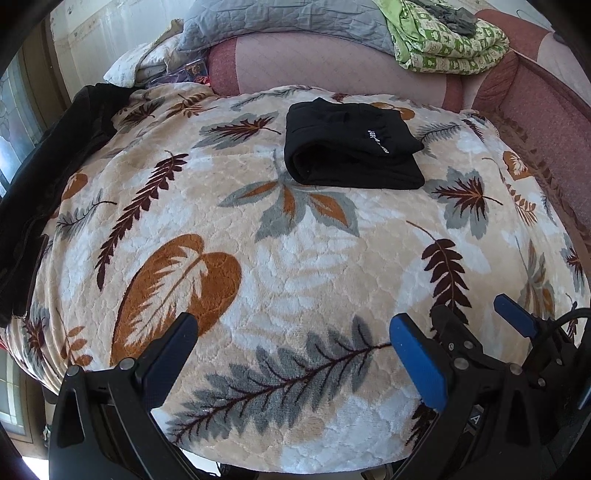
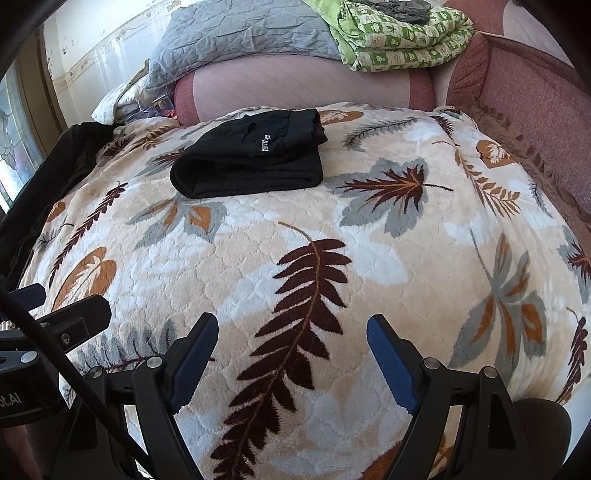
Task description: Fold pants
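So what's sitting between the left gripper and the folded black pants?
Only bare leaf-print blanket separates the left gripper from the black pants, seen in the left wrist view.

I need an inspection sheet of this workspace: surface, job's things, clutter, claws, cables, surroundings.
Surface: leaf-print blanket, spread flat.
Job's things: black pants, folded into a compact bundle at the far side, white lettering on top.
Clutter: dark garment on the left edge; green quilt and grey quilt on the sofa back.
Claws: left claw open, empty; right claw open, empty; both near the front edge, apart from the pants.
Cables: black cable crossing beside the right claw.
Surroundings: pink sofa, window at left.
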The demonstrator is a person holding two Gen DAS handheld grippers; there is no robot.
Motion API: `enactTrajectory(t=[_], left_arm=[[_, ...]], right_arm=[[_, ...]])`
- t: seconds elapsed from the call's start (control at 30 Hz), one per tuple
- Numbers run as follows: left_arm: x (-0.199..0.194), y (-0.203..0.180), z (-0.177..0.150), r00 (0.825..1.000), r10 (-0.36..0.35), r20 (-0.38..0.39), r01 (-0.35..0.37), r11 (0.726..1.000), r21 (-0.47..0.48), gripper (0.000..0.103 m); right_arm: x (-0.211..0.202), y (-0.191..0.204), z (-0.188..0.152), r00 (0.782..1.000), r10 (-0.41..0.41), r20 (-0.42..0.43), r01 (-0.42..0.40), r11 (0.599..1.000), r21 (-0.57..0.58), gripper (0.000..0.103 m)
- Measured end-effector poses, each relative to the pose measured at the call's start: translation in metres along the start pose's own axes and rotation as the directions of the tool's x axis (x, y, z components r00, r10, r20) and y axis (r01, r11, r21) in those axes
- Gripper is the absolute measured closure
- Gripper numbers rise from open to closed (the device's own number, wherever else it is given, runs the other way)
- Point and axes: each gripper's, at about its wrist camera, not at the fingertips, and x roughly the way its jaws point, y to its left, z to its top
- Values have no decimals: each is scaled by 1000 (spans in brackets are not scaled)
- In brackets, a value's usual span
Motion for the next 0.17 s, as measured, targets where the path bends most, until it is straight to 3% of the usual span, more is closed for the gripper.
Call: enactTrajectory(t=[0.17], left_arm=[[0,-3,-1,1000,-16,-1,16,1000,9,0]], right_arm=[[0,0,-2,1000,6,1,-6,1000,-4,16]])
